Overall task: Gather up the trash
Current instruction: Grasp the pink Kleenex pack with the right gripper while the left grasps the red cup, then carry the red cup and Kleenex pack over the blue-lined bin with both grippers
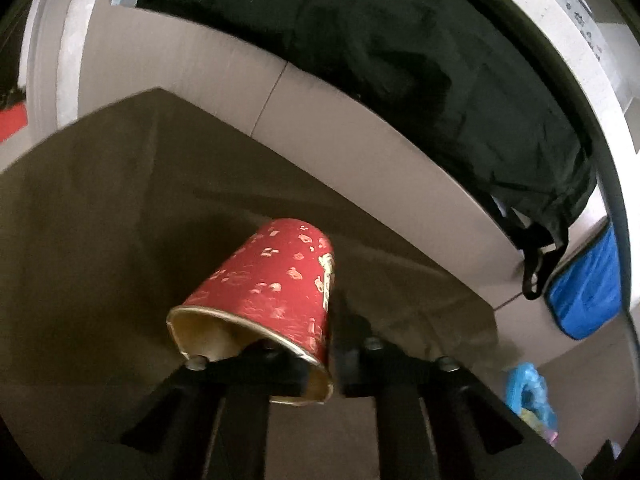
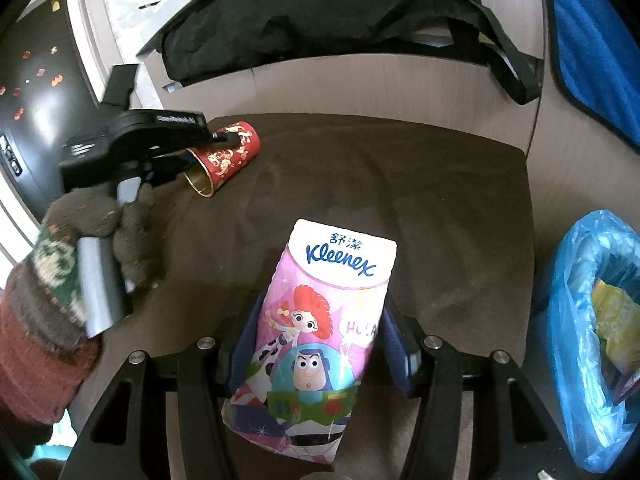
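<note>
A red cup (image 1: 276, 280) with gold figures and a gold rim lies on a dark brown cushion (image 2: 440, 216). The tissue pack (image 2: 316, 328) is pink with a white top, blue lettering and cartoon characters. The bag (image 2: 580, 320) is translucent blue. A knitted glove (image 2: 52, 280) shows brown, green, cream and rust bands. Black cloth (image 1: 400, 60) drapes behind

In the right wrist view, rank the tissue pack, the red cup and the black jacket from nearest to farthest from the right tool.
1. Tissue pack: between the right tool's fingers.
2. Red cup: upper left on the brown cushion, held at its rim by the left tool.
3. Black jacket: along the top, beyond the cushion.
</note>
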Motion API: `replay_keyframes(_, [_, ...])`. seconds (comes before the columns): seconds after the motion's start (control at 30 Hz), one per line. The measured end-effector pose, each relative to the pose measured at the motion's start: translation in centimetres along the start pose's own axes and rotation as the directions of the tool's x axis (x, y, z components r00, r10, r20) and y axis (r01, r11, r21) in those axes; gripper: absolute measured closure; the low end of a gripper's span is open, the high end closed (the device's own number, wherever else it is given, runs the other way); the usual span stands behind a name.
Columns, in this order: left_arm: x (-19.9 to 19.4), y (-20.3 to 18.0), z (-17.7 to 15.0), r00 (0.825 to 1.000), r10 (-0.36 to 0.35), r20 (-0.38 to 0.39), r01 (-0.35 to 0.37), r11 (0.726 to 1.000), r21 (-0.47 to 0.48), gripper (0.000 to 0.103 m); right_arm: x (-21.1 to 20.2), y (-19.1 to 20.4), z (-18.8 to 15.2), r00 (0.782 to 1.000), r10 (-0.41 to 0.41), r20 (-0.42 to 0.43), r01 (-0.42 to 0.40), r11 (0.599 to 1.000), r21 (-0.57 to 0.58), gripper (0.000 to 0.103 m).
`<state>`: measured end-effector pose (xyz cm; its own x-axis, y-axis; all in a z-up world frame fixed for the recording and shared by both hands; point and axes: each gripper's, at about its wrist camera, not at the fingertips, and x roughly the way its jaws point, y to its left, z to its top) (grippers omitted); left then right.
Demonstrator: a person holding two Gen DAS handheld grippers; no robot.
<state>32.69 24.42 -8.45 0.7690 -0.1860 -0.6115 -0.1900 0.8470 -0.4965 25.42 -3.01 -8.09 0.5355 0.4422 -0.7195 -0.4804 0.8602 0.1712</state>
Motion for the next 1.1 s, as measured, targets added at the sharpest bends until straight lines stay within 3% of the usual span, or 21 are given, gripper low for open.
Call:
replay_keyframes(0.17, [-3.3, -2.0, -1.5, 0.999, 0.007, 0.047, -0.012, 0.993, 0.114, 0.099, -1.2, -1.4, -0.1, 0.999, 0.009, 0.035, -0.010, 0.999, 0.034, 0.051])
replay_keyframes(0.4, [-8.9, -5.6, -6.0, 0.995, 0.001, 0.095, -0.028, 0.959, 0.280, 0.099, -3.3, -3.1, -0.8, 0.997, 0.056, 0.061, -0.062, 0.992, 0.111, 0.051])
replay_keyframes(0.73, [-15.1, -9.7, -9.6, 0.990, -0.101, 0.099, 0.061, 0.935, 0.349, 0.099, -8.2, -3.4, -1.4, 0.992, 0.058, 0.111, -0.072, 0.990, 0.121, 0.051])
replay_keyframes(0.9, [-17.1, -13.6, -10.2, 0.978, -0.176, 0.109, 0.117, 0.905, 0.409, 0.099, -12.0, -4.6, -0.7, 0.983, 0.000, 0.182, -0.018, 0.995, 0.100, 0.051])
replay_keyframes(1.1, [-16.6, -19.5, -11.2, 0.962, -0.265, 0.059, 0.206, 0.854, 0.477, 0.099, -16.8, -7.6, 0.3, 0.960, -0.114, 0.257, 0.092, 0.991, 0.097, 0.051])
